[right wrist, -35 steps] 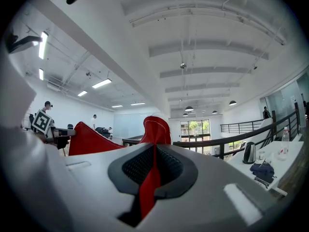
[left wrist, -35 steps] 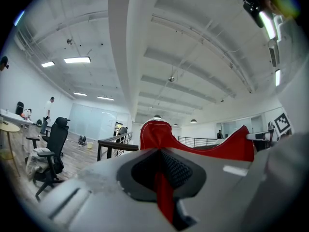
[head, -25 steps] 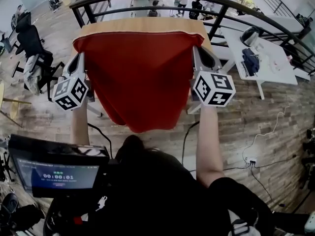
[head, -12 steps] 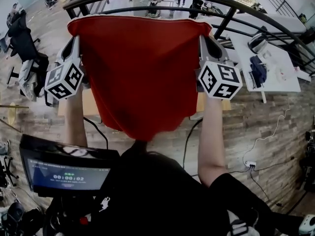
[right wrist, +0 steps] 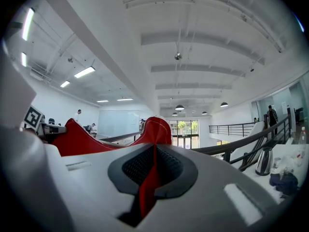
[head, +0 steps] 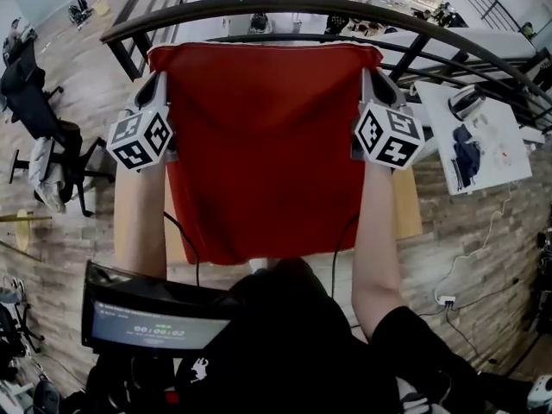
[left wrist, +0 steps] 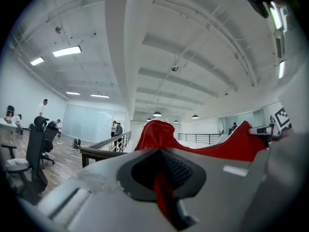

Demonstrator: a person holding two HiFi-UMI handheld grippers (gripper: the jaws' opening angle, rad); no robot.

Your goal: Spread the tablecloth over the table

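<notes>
Red tablecloth [head: 263, 153] hanging spread at frame centre, hiding most of wooden bench [head: 407, 205]. Left tool [head: 158, 80] and right tool [head: 369, 76] each clamping upper corner, arms reaching forward, level.

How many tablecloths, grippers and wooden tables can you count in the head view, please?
red tablecloth: 1
grippers, the left gripper and the right gripper, each shut on a cloth corner: 2
wooden table: 1
Total: 4
</notes>
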